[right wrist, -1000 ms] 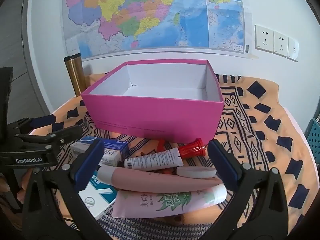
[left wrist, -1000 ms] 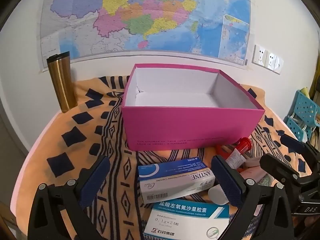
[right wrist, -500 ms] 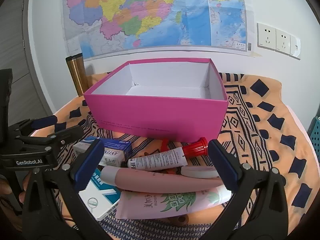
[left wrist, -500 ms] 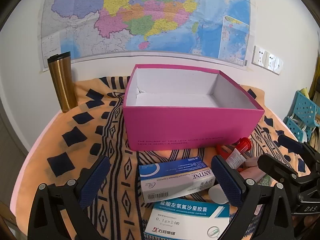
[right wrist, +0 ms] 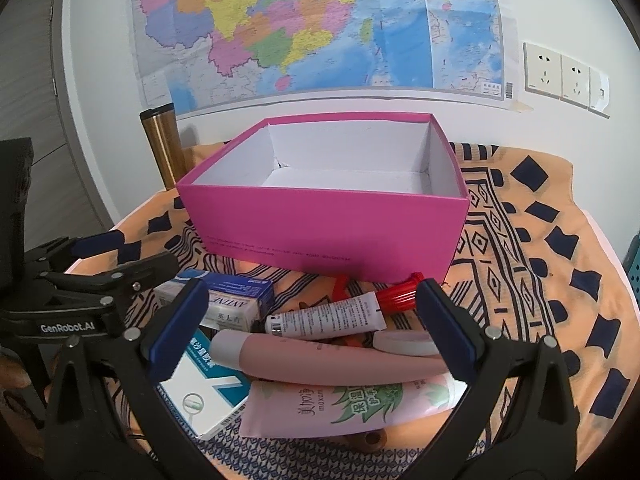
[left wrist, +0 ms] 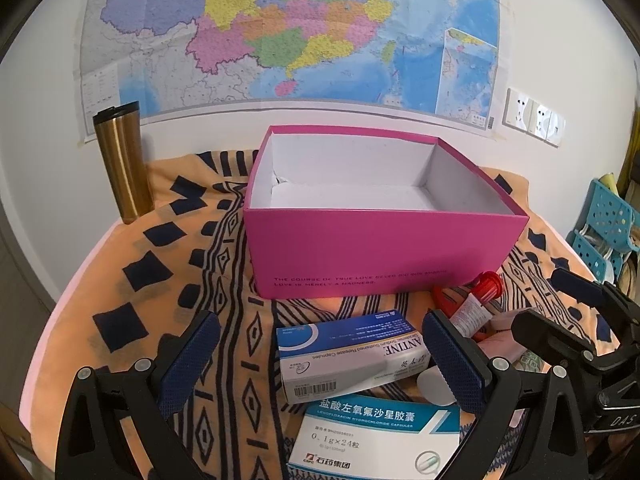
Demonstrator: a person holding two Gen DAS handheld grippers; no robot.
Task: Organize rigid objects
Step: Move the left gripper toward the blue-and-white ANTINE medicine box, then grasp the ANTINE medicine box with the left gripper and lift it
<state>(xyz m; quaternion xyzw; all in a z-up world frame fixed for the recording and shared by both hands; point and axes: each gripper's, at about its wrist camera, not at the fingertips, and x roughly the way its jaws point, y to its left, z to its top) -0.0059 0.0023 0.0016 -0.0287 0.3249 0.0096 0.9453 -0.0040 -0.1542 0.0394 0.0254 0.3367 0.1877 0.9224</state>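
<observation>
Nothing had yet gone into the pink box, whose white inside showed bare in both views, so the work looked to be at its very start: choosing a first item. Both tongs were spread wide and held nothing. The left gripper hung over the blue-and-white medicine carton, its dark blue pads either side of it but clear of it, with a second white carton with teal print lying just nearer the camera. The right gripper hovered over a loose pile just in front of the box: a white tube with a red cap, a long pink tube and a flat pink tube with a green leaf print, the three overlapping.

My judgement was that the next move called for lowering one gripper squarely over a single item, closing on its long sides, then lifting it over the box's near wall. The cartons seemed the easier grip; the tubes lay across each other and might drag a neighbour along.

All of it rested on an orange cloth with dark blue patterns covering a table. A bronze tumbler stood near the wall to the left, a large map hung above, wall sockets sat to the right, and a blue plastic basket showed at the far right edge
</observation>
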